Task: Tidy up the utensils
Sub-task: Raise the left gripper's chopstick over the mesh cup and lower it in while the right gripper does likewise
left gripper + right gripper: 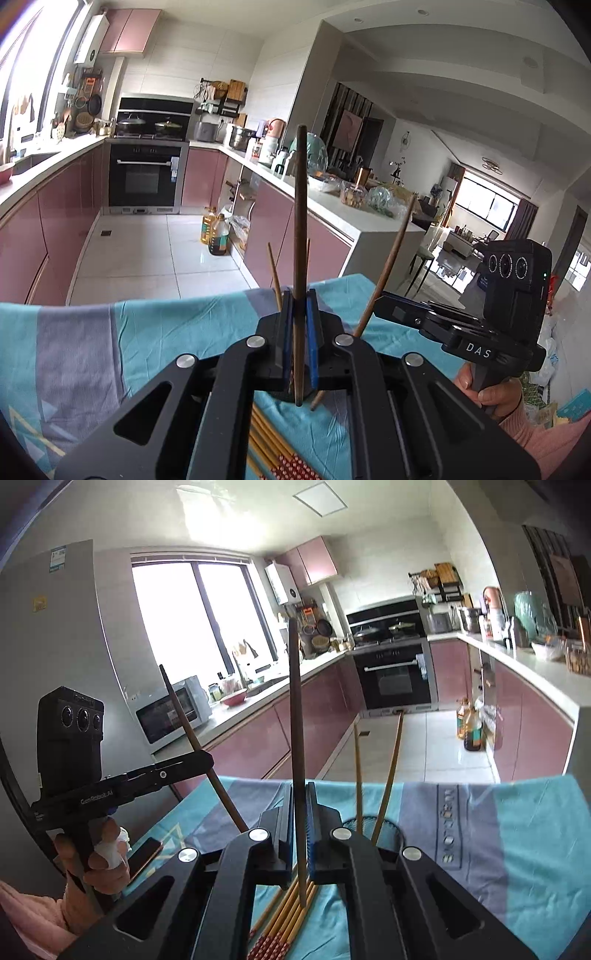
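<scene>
My left gripper (299, 295) is shut on a dark brown chopstick (300, 221) that stands nearly upright between its blue pads. The right gripper (300, 790) is shut on a second dark chopstick (295, 709), also upright. Each view shows the other tool from the side: the right gripper (384, 304) with its slanted chopstick (391, 251), and the left gripper (205, 760) with its chopstick (181, 709). Both hang above a table under a teal and grey cloth (517, 830). Several bamboo chopsticks with red ends (284, 919) lie on the cloth below. A black mesh holder (388, 829) holds two bamboo chopsticks (357, 775).
A dark phone (146, 853) lies on the cloth near the left hand. Beyond the table edge are the tiled kitchen floor, pink cabinets, an oven (144, 177) and oil bottles (218, 236) on the floor. A fridge and a microwave (170, 712) stand at the left.
</scene>
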`<state>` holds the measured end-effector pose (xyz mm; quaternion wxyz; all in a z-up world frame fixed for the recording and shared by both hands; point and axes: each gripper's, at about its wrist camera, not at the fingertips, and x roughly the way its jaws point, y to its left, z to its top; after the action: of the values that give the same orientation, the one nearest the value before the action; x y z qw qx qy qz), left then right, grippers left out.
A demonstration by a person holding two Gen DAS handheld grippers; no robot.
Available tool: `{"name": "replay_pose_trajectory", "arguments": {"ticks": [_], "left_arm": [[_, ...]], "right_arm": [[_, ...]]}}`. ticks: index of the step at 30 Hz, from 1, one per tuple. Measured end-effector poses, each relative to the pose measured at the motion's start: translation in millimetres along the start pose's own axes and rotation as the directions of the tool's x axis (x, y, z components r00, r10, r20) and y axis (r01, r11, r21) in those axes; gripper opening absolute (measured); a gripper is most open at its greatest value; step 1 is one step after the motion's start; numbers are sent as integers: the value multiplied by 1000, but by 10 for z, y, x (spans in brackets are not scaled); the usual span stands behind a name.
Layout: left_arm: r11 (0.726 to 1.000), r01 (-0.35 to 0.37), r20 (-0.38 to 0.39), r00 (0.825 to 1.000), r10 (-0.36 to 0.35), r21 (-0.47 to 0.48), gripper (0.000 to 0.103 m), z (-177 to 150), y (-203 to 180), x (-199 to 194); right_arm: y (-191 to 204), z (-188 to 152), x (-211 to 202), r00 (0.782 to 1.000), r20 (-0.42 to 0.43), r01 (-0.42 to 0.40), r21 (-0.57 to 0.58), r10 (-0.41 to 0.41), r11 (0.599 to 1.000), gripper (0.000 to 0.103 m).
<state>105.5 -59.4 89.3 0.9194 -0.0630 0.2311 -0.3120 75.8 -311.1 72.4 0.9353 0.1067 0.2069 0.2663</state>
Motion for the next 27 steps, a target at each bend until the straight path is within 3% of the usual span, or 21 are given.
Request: {"name": "replay_pose_trajectory", "arguments": {"ticks": [13, 21, 27], "left_arm": [[999, -23, 2, 1000, 23, 26, 7, 304, -149, 338], [998, -41, -65, 997, 44, 46, 7, 197, -215, 622], [997, -40, -140, 989, 50, 73, 7, 37, -202, 824]], "right_arm": [[-166, 268, -61, 997, 70, 46, -8, -45, 999, 5], [-249, 203, 130, 993, 38, 109, -25, -108, 994, 5], [-343, 83, 319, 992, -36, 123, -14, -123, 992, 5]]}}
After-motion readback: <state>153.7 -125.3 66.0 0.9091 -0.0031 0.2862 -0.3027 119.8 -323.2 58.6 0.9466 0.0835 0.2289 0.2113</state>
